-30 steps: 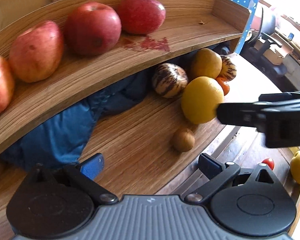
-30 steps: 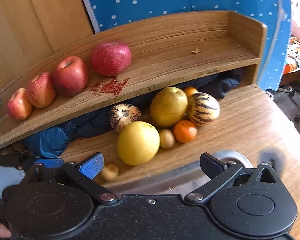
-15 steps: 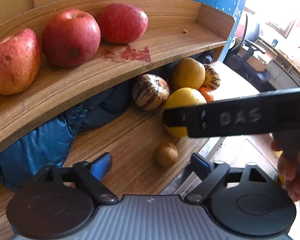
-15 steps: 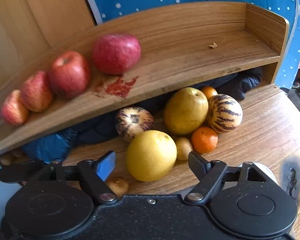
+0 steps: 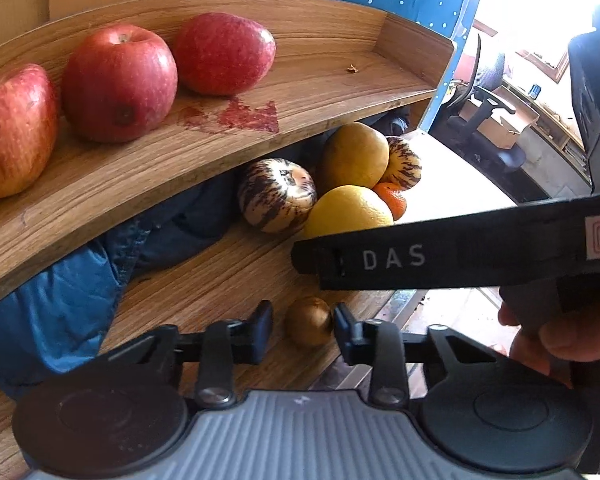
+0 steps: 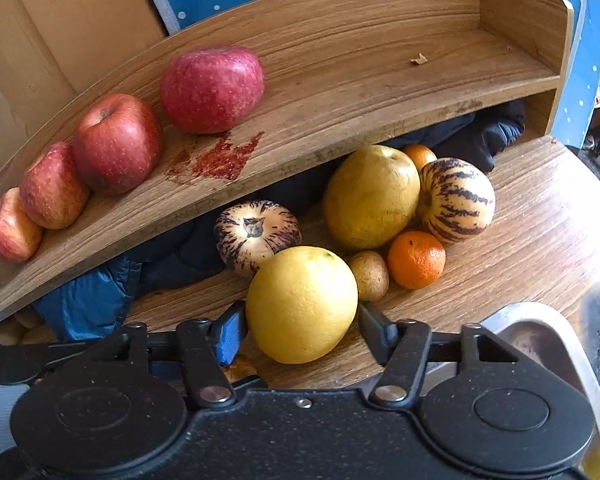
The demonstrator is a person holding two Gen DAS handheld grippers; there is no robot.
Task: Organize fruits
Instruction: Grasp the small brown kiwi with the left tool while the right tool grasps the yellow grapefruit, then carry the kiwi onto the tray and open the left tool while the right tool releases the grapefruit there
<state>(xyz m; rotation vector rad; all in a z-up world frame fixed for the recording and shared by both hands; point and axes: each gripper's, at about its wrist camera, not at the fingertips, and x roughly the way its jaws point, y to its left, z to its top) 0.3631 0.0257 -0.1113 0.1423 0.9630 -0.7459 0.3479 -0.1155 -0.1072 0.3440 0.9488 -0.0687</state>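
Both grippers closed in over the last second: right gripper (image 6: 302,326) now brackets the yellow citrus (image 6: 301,303) on the desk (image 6: 540,216), jaws apart, contact unclear, while left gripper (image 5: 302,330) straddles the small brown fruit (image 5: 309,320), unclamped; grasps look imminent.

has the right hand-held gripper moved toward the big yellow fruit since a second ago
Yes. The right hand-held gripper has advanced toward the shelf; its fingers now flank the big yellow fruit, which earlier lay well ahead of them.

White letters "DAS" stand on the black side of the right gripper (image 5: 452,256).
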